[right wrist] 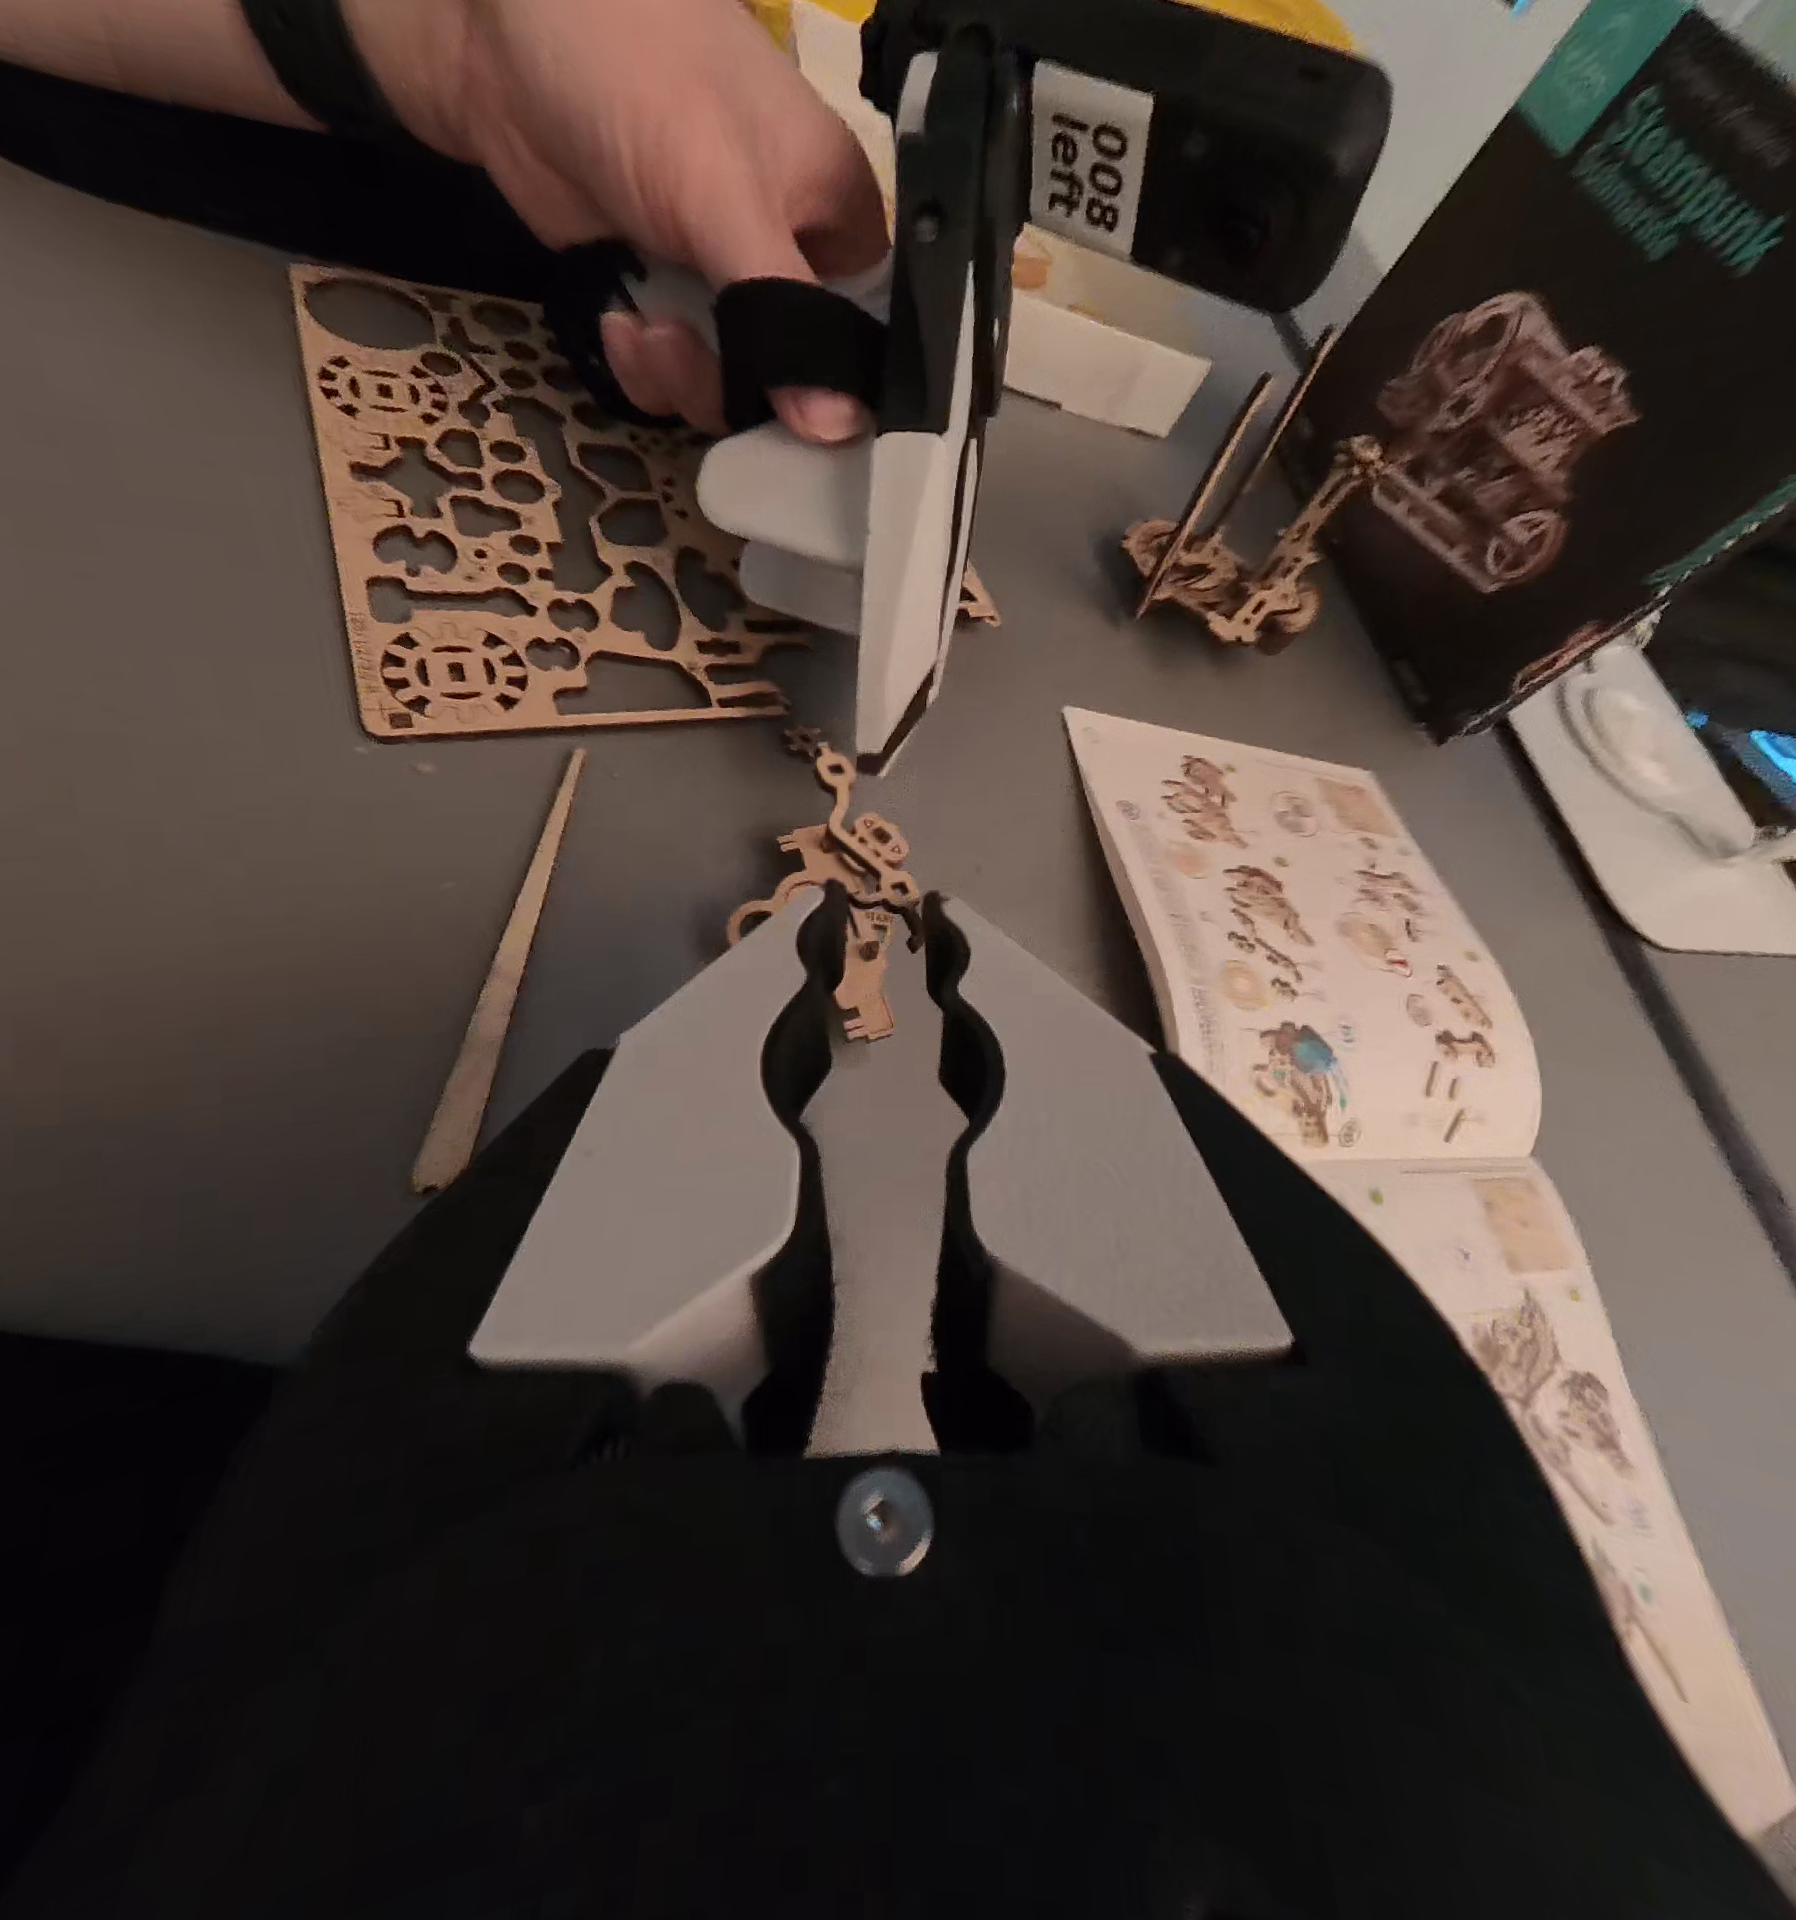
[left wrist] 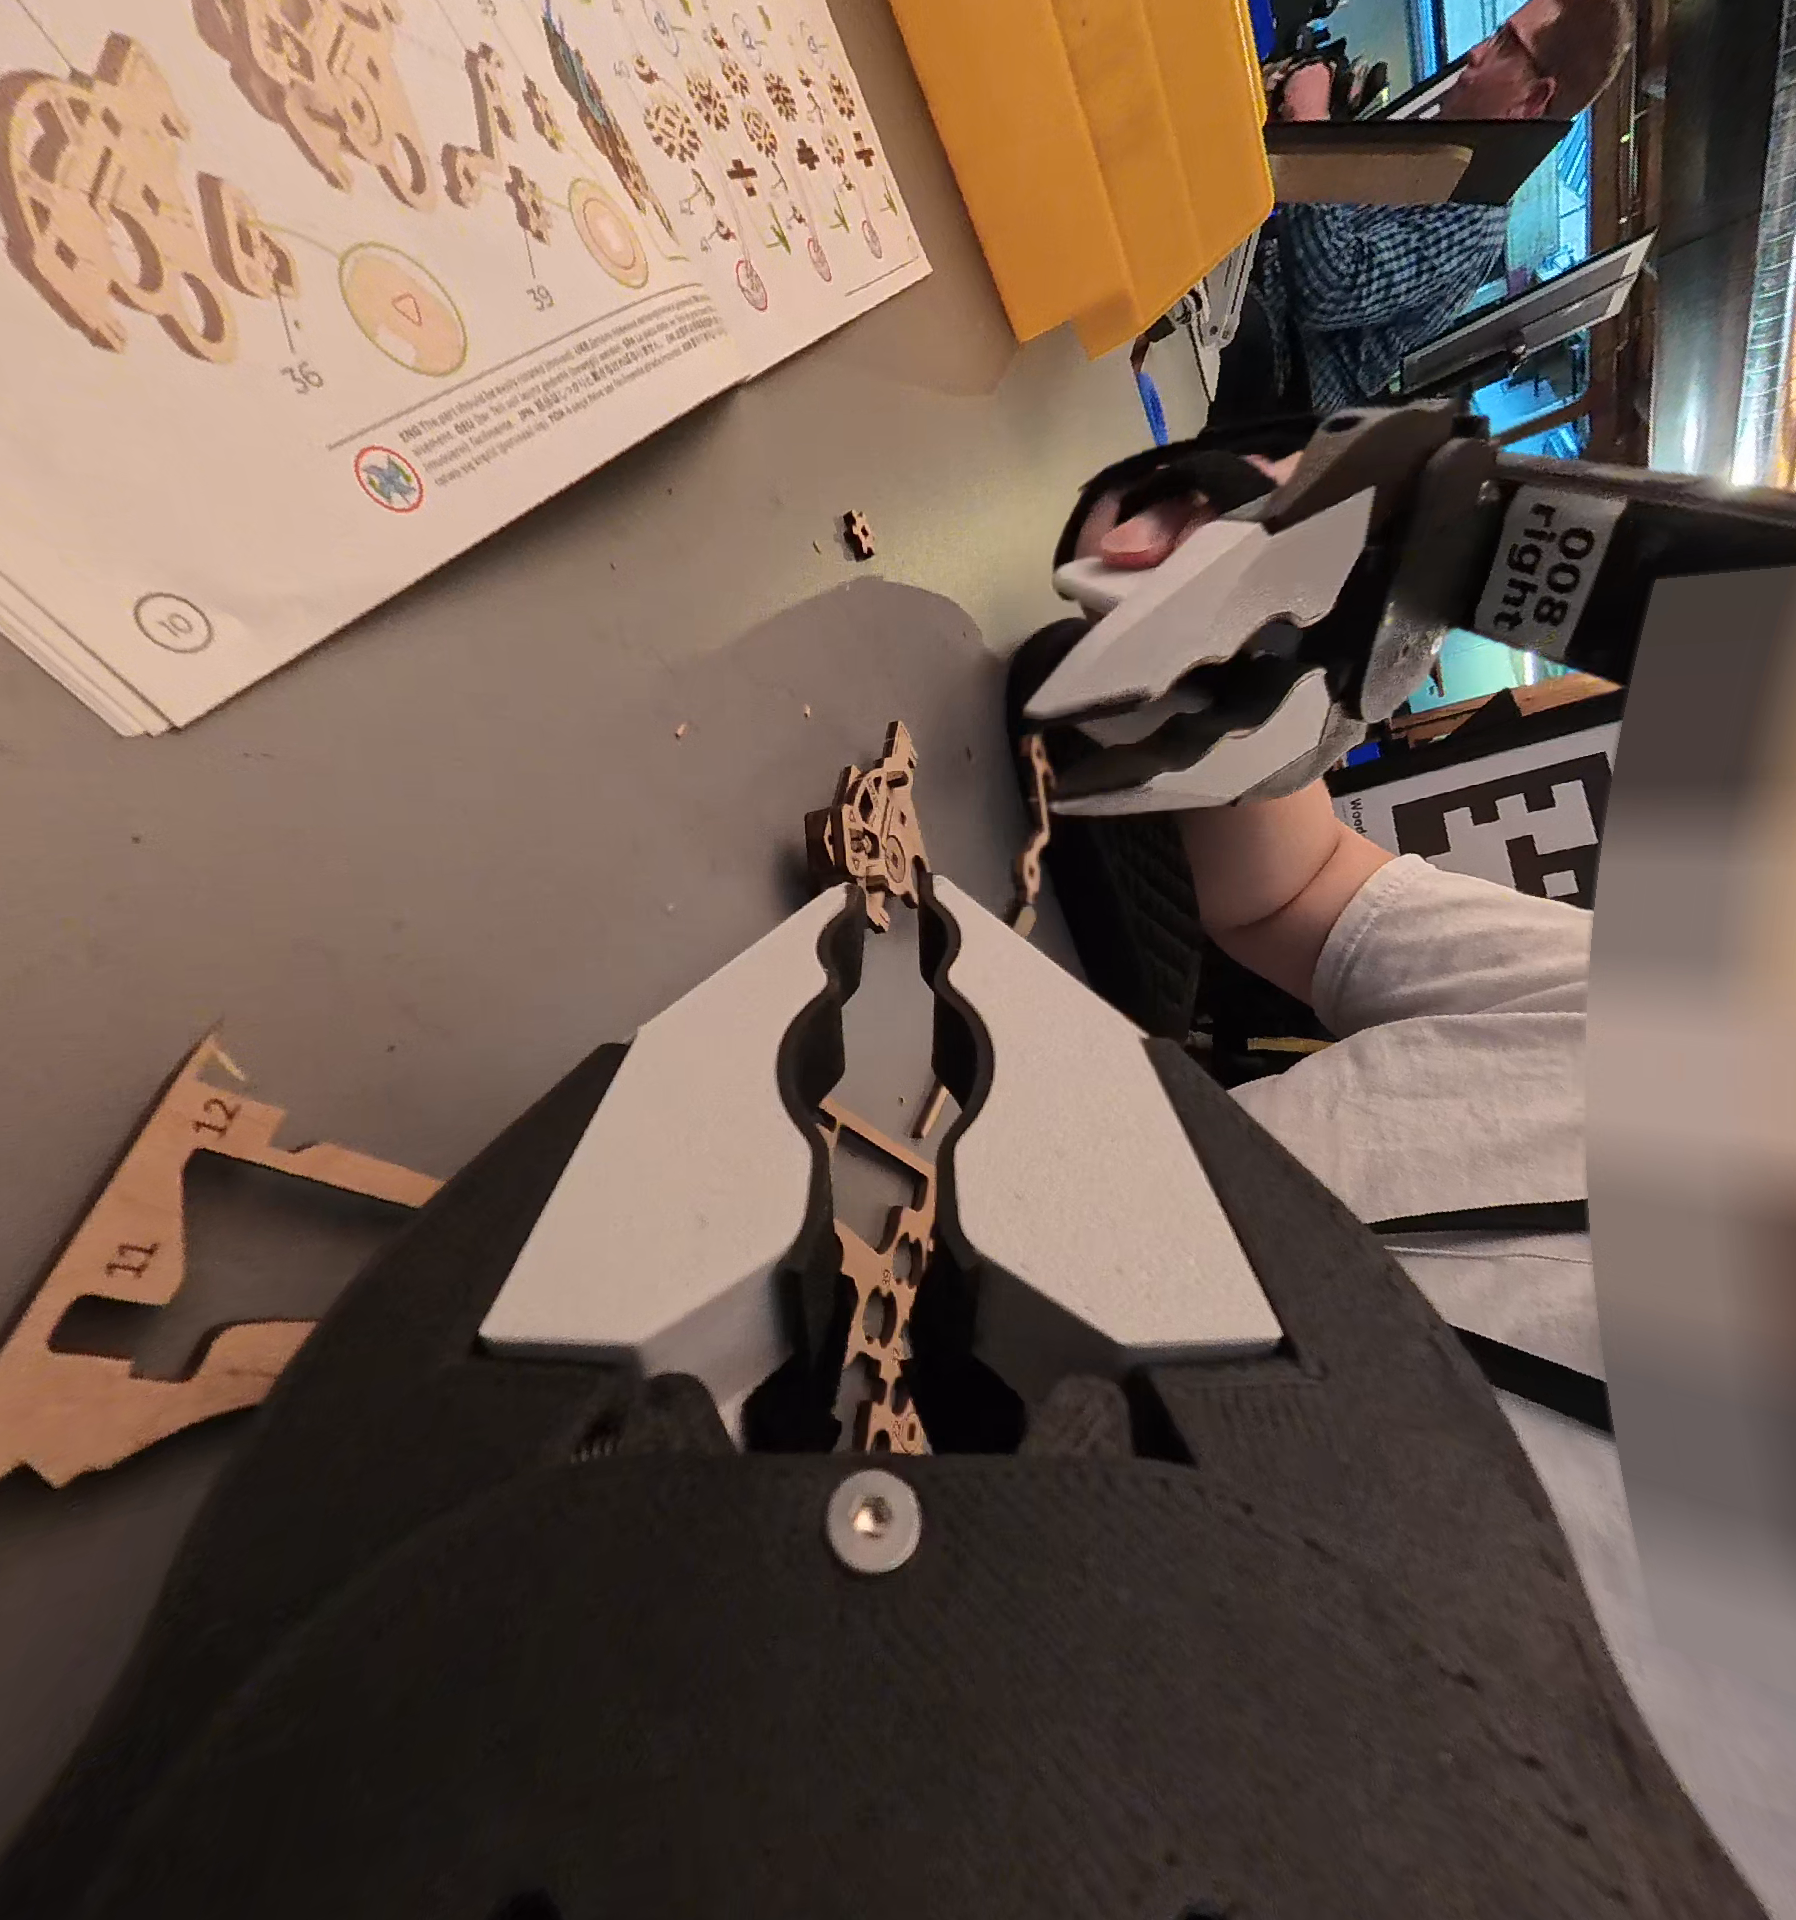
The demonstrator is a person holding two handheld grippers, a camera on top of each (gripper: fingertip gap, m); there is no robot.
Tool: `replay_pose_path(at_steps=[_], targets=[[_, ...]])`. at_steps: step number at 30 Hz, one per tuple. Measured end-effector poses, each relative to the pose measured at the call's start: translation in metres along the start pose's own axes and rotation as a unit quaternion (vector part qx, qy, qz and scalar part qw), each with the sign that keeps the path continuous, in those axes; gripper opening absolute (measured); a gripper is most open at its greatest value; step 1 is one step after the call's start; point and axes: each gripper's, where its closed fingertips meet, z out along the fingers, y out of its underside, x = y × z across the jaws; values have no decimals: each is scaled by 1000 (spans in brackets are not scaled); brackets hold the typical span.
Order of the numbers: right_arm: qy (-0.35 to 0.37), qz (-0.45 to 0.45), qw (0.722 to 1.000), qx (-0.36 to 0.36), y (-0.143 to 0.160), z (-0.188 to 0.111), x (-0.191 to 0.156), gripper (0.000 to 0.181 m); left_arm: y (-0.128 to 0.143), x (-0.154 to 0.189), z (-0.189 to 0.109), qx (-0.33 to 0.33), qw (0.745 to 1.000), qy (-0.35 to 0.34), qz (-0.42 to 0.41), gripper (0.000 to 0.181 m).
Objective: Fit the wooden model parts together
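Grey-padded fingertips of the left gripper (left wrist: 889, 904) clamp a small wooden model assembly (left wrist: 873, 831) above the grey table (left wrist: 406, 883), while the right gripper (right wrist: 878, 914) pinches another small assembly (right wrist: 863, 873) at its tips. Seen from the left wrist view, the right gripper (left wrist: 1055, 764) holds a thin wooden link piece (left wrist: 1034, 831) hanging down. An open instruction booklet (right wrist: 1320, 935), a punched-out wooden parts sheet (right wrist: 499, 520) and a partly built model (right wrist: 1226, 571) lie around
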Motion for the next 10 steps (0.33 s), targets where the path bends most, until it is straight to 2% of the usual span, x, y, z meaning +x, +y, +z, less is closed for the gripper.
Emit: replay_pose_path(at_steps=[5,10], targets=[[-2,11,999,-37,16,10,-1,12,-2,-2,2,3,999,-23,24,9],[-3,-3,999,-44,16,14,-4,12,-1,-4,3,1,998,-46,38,11]])
